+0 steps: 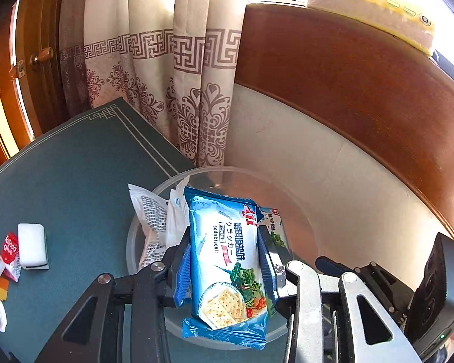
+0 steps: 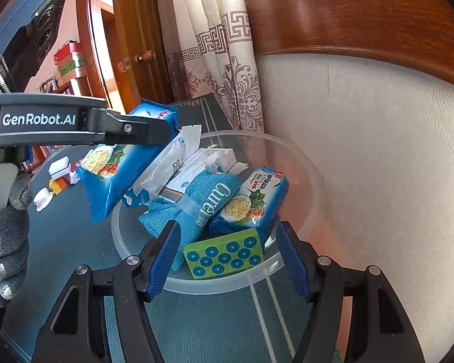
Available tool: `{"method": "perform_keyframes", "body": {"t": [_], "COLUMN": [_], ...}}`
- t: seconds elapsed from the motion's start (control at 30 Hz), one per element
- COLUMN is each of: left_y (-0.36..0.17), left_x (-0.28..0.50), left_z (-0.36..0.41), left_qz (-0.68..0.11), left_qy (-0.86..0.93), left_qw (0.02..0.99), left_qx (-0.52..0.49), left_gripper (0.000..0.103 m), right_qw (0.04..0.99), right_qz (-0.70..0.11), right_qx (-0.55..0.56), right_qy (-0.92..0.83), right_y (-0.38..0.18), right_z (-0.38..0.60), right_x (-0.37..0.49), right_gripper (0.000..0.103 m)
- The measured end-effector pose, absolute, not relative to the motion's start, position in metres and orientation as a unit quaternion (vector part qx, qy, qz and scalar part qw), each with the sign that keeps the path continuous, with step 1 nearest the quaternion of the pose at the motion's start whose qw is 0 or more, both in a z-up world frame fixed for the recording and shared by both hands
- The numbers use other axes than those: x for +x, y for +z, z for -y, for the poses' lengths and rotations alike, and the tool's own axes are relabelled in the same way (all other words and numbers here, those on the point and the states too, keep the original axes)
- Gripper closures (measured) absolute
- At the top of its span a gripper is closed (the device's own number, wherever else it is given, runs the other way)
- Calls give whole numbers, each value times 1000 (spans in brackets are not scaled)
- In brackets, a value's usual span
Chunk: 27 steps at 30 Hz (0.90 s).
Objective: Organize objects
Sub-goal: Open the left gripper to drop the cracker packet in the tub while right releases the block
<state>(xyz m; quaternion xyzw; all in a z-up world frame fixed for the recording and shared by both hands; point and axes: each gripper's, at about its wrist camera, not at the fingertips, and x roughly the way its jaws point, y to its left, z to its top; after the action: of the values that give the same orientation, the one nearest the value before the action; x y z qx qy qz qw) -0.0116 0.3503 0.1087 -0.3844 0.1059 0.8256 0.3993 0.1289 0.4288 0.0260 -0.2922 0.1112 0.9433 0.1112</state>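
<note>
The soda biscuit packet sits clamped across its width between the closed jaws of the left gripper, held in the air over the near-left rim of the clear round bowl; in the right wrist view the same packet hangs tilted at about ten o'clock from the bowl's middle, its lower end pointing down toward the table.

The right gripper stands about half open with nothing between its blue pads, poised just short of the bowl's near rim at six o'clock, angled down at the contents.

Inside the bowl there already lie a second biscuit packet at about three o'clock, a blue woven pouch in the middle, a green dotted block at six o'clock against the wall, and white wrapped packets toward eleven o'clock.

I judge the task well advanced: most things are gathered, and the held packet only needs lowering and release.

Left on the green mat, well apart from the bowl at nine o'clock in the left wrist view, are a white eraser-like block, a red glue sachet and a few small white and orange pieces.

A gloved hand grips the left tool's handle, which points forward and downward.
</note>
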Motion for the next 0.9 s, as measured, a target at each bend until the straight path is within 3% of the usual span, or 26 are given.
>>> {"method": "perform_keyframes", "body": {"t": [0.37, 0.43, 0.5, 0.57, 0.9], "left_y": [100, 97, 96, 98, 110], "left_x": [-28, -35, -43, -46, -33], "left_z": [-403, -410, -410, -405, -383], "left_qz": [-89, -61, -28, -9, -59], "left_qy": [788, 771, 765, 771, 821], "left_qw": [443, 453, 450, 443, 400], "left_qx": [-418, -443, -460, -457, -403], "left_gripper": [61, 48, 15, 14, 11], "right_qw": [115, 117, 118, 119, 130], "right_qz": [-111, -110, -110, -110, -106], "right_qx": [-287, -286, -286, -286, -277], "right_qy": [945, 945, 944, 944, 946], "right_y": [26, 26, 26, 26, 29], "right_z": [-429, -428, -428, -427, -423], "right_x": [132, 132, 132, 133, 135], "right_gripper": [36, 36, 36, 36, 36]}}
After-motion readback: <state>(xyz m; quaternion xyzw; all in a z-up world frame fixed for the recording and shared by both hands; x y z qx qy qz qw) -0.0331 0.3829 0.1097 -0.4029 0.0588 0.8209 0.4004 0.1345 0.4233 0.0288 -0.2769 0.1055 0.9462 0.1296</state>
